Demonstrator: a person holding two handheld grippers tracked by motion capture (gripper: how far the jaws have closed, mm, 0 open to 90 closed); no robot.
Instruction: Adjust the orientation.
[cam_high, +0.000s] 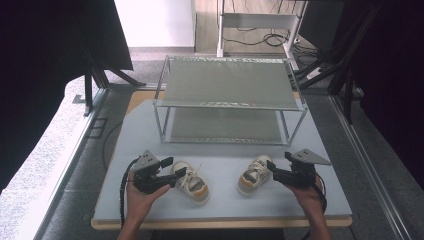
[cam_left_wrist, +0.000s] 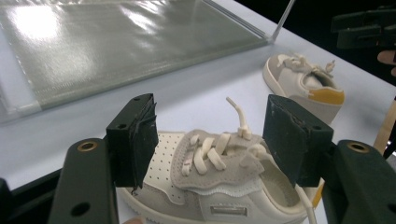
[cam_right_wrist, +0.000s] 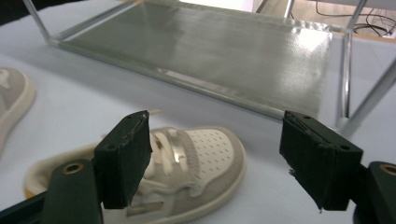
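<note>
So there's a pair of small sneakers on the pale blue table top (cam_high: 225, 200), in front of a two-tier metal rack (cam_high: 227, 100). The left shoe (cam_high: 191, 182) lies just beside the left gripper (cam_high: 174, 172), the right shoe (cam_high: 254, 175) just beside the right gripper (cam_high: 272, 169), and the two shoes are well apart from each other.

Looks-wise: off-white uppers with grey suede panels, white laces, a perforated toe box and a cream sole. The heel has a mustard-yellow patch, easy to spot on the far shoe (cam_left_wrist: 303, 84) in the left gripper view. The near shoe (cam_left_wrist: 219, 182) there has a lace end sticking straight up and a little silver tag on its side. In the right gripper view the shoe (cam_right_wrist: 187, 163) points its toe towards the rack's bottom shelf (cam_right_wrist: 210, 51).

Both grippers have their jaws spread wide. The left one's jaws sit on either side of its shoe without the pads pressing on it; the right one's jaws hang above its shoe, nothing gripped.
</note>
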